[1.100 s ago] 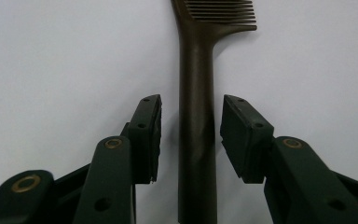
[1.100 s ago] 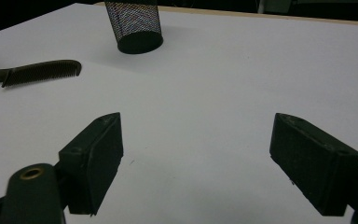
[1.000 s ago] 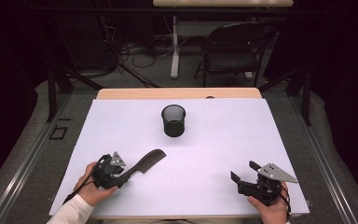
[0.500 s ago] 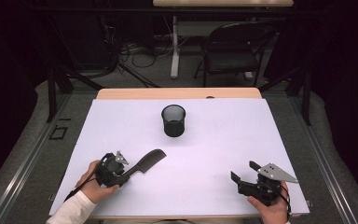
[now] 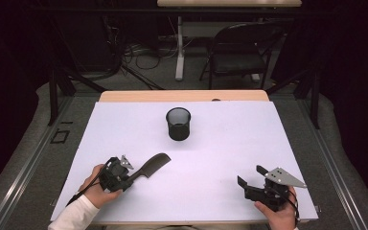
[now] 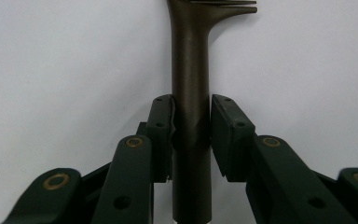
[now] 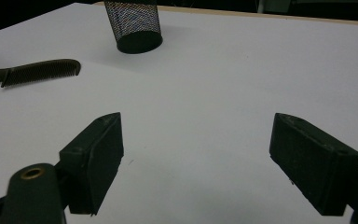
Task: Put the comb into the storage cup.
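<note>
While the left gripper [image 6: 191, 135] clamps the comb [image 5: 149, 166] handle, the right gripper [image 7: 209, 154] rests on the table [image 5: 220, 143], jaws wide apart.

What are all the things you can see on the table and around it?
comb: 1, dark brown, near left of the table, its handle held in the left tongs
mesh cup: 1, black, upright on the middle of the table, farther back
table: 1, white top with a wooden far edge
chair: 1, black, on the floor behind the table
cables: several, dark, on the floor behind the table
left tongs: 1, black, shut on the comb's handle
right tongs: 1, black, open, near right over the table
hands: 2, one holding each tongs at the near edge
</note>
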A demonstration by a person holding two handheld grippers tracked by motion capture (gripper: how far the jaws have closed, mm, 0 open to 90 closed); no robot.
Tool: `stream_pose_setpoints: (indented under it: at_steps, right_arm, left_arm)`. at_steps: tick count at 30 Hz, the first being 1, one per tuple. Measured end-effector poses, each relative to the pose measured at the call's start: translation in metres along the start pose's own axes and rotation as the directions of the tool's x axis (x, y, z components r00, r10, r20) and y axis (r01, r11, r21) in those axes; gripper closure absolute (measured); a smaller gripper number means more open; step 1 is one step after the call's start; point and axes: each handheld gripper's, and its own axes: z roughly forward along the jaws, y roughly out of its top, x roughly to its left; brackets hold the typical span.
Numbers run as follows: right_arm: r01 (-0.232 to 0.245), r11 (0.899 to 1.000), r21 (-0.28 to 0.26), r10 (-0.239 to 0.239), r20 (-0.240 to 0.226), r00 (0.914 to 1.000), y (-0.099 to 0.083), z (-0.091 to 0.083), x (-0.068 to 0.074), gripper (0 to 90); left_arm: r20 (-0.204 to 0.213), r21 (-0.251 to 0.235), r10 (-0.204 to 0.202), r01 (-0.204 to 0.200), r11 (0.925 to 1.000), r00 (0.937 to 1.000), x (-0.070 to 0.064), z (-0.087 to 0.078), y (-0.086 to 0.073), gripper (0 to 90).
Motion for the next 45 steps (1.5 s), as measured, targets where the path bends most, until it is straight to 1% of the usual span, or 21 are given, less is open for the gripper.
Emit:
stream_pose_setpoints:
  at_steps: [9, 10, 16, 17, 23, 26, 28, 35, 43, 45]
  right_arm:
    - [0.001, 1.000, 0.002, -0.001, -0.001, 1.0000, 0.0000, -0.0001, 0.0000, 17.5]
    - [0.001, 1.000, 0.000, -0.001, -0.001, 1.0000, -0.0001, 0.0002, 0.0000, 17.5]
    - [0.001, 1.000, 0.000, -0.001, 0.000, 1.0000, -0.0001, 0.0003, -0.0001, 17.5]
    - [0.001, 1.000, 0.000, -0.001, 0.000, 1.0000, -0.0001, 0.0003, -0.0001, 17.5]
    - [0.001, 1.000, 0.000, -0.001, 0.000, 1.0000, -0.0001, 0.0003, 0.0000, 17.5]
    - [0.001, 1.000, 0.000, -0.001, 0.000, 1.0000, -0.0001, 0.0003, -0.0001, 17.5]
    - [0.001, 1.000, 0.000, -0.001, 0.000, 1.0000, -0.0001, 0.0004, -0.0001, 17.5]
    - [-0.002, 1.000, 0.003, 0.002, -0.001, 1.0000, -0.0001, 0.0006, 0.0000, 17.5]
    - [-0.007, 1.000, 0.003, 0.007, -0.001, 1.0000, -0.0003, 0.0011, 0.0005, 17.5]
    - [-0.002, 1.000, 0.003, 0.002, -0.001, 1.0000, -0.0003, 0.0012, 0.0001, 17.5]
  left_arm:
    - [0.004, 0.004, -0.001, 0.001, 1.0000, 1.0000, 0.0016, -0.0002, 0.0002, 72.1]
    - [0.007, 0.001, -0.011, 0.011, 0.9999, 0.9999, 0.0013, 0.0001, 0.0001, 72.2]
    - [0.010, -0.001, -0.013, 0.013, 0.9999, 0.9999, 0.0019, 0.0001, -0.0001, 72.3]
    - [0.015, -0.001, -0.020, 0.020, 0.9998, 0.9997, 0.0019, 0.0001, -0.0004, 72.3]
    - [0.021, -0.006, -0.028, 0.028, 0.9996, 0.9994, 0.0033, 0.0000, -0.0008, 72.4]
    - [0.018, -0.010, -0.026, 0.026, 0.9996, 0.9995, 0.0035, -0.0003, -0.0008, 72.4]
    - [0.017, -0.019, -0.035, 0.035, 0.9992, 0.9992, 0.0034, -0.0003, -0.0008, 72.4]
    - [0.017, -0.029, -0.039, 0.039, 0.9988, 0.9991, 0.0051, -0.0026, -0.0011, 72.4]
    - [0.008, -0.056, -0.047, 0.048, 0.9973, 0.9989, 0.0054, -0.0050, -0.0008, 72.4]
    - [0.004, -0.062, -0.049, 0.049, 0.9969, 0.9988, 0.0054, -0.0061, 0.0000, 72.4]
